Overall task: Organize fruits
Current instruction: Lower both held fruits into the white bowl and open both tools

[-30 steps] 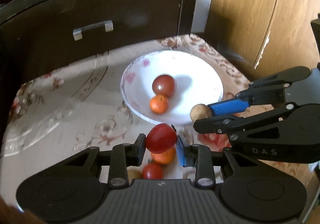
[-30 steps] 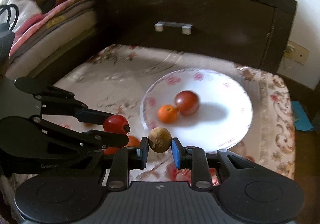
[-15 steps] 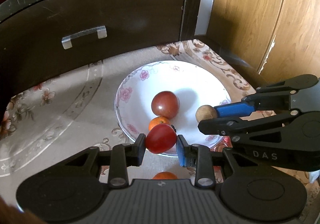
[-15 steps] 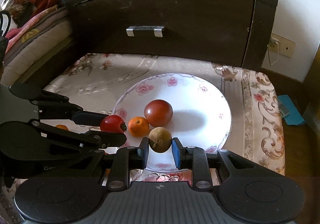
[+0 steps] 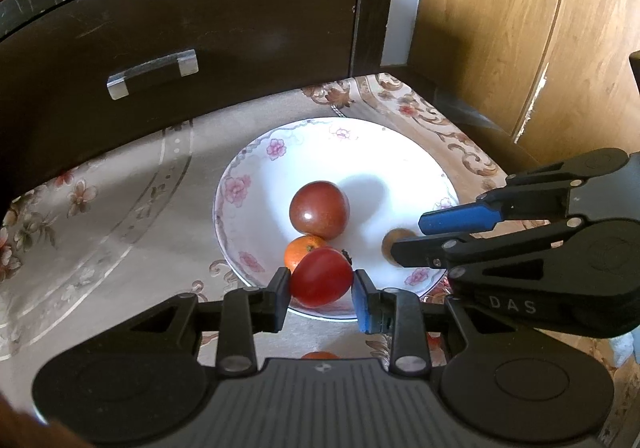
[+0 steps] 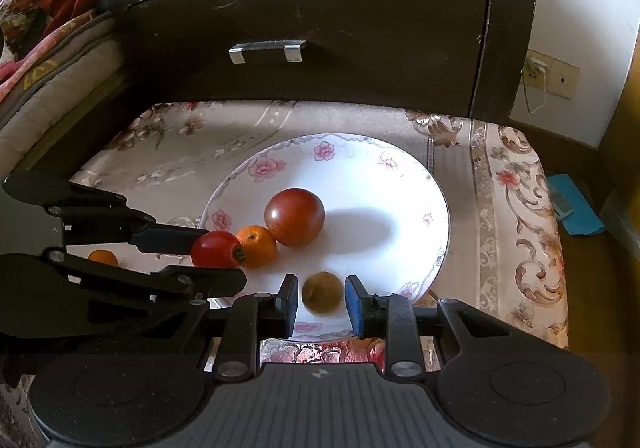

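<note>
Brown fruit (image 5: 394, 244) blurred behind right hand-held gripper (image 5: 408, 236).

One readable label: "DAS" on the right gripper (image 5: 404, 236).
The pale capital letters stand on the black side of the gripper body, seen in the left wrist view. A faint logo mark on each camera mount cannot be read.

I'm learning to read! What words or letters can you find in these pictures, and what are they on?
"DAS": white letters on the side of the right gripper, seen from the left wrist view.
The left gripper shows white marks on its side in the right wrist view, too hidden to read.
Nothing else carries text.
</note>
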A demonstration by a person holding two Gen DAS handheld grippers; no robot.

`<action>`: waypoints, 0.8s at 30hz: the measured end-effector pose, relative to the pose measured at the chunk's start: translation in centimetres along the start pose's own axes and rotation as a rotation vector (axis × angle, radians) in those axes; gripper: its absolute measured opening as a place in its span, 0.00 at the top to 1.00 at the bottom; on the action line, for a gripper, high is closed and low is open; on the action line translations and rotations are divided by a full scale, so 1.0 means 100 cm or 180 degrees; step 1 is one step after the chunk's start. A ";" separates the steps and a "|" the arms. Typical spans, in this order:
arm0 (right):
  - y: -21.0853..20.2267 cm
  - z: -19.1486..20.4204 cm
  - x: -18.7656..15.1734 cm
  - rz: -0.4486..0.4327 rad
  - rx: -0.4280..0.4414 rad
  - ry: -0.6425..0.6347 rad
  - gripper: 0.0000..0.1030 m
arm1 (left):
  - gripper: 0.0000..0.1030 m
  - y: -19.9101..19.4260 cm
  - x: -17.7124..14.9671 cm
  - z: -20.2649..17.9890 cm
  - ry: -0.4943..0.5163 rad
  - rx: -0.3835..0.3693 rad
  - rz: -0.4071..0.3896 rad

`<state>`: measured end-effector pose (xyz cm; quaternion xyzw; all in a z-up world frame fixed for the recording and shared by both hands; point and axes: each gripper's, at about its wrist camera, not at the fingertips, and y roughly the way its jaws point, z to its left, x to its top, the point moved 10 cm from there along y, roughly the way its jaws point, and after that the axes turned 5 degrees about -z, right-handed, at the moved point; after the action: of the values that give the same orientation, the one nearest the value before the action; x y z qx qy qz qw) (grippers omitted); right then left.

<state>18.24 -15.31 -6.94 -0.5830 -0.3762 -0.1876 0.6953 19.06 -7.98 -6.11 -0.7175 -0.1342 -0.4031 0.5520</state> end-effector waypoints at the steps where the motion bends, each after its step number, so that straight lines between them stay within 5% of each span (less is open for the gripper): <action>1: 0.000 0.000 0.001 -0.0009 -0.0001 0.0004 0.78 | 0.61 0.000 0.000 0.001 -0.0002 0.0008 -0.0004; 24: -0.011 -0.004 0.007 -0.0127 -0.0016 0.0046 0.75 | 0.59 -0.017 0.002 0.011 -0.0006 0.0094 -0.0135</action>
<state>17.97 -15.81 -5.69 -0.5758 -0.3822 -0.2065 0.6926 18.55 -6.45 -4.83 -0.7067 -0.1559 -0.4121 0.5537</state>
